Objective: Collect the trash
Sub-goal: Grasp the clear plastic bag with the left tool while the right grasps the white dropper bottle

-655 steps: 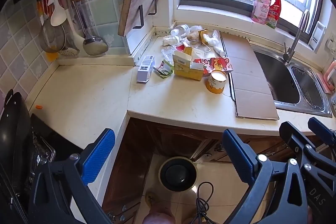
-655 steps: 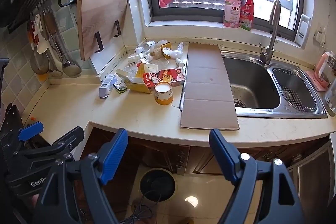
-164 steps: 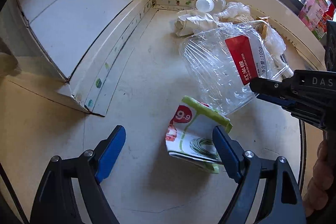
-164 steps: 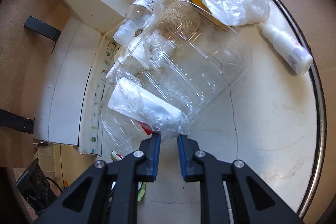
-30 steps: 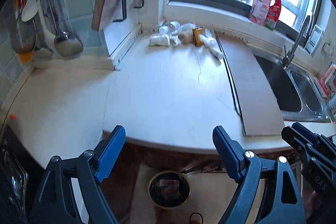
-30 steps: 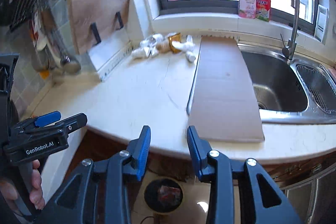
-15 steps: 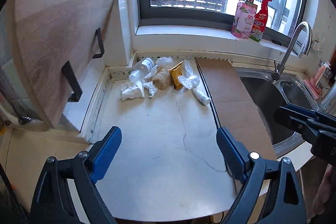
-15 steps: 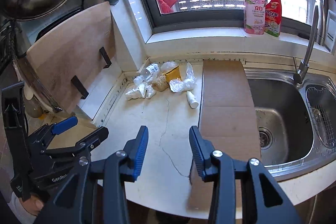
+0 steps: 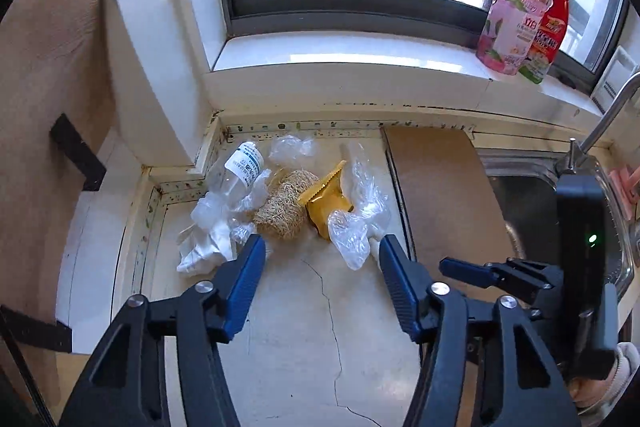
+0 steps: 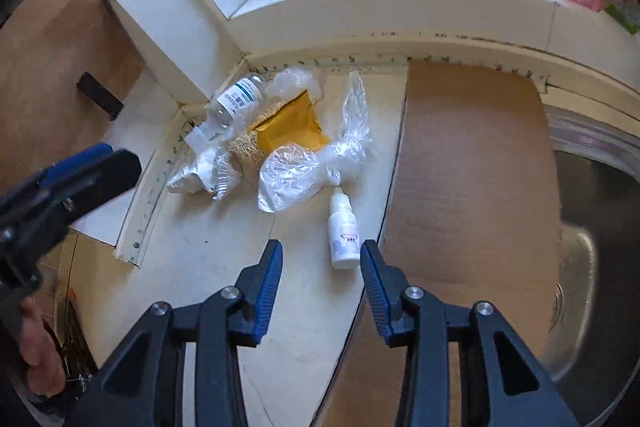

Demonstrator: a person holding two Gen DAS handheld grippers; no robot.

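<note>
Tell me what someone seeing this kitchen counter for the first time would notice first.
Probably the heap of trash in the counter's back corner below the window: a clear plastic bottle, crumpled clear bags and a yellow packet. A small white dropper bottle lies apart, beside the brown cardboard sheet and just ahead of the right tool. The pink and red bottles on the windowsill also stand out.

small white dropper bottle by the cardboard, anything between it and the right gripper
Nothing visible does. The small white dropper bottle lies on bare counter just ahead of the open right gripper, beside the cardboard sheet.
</note>
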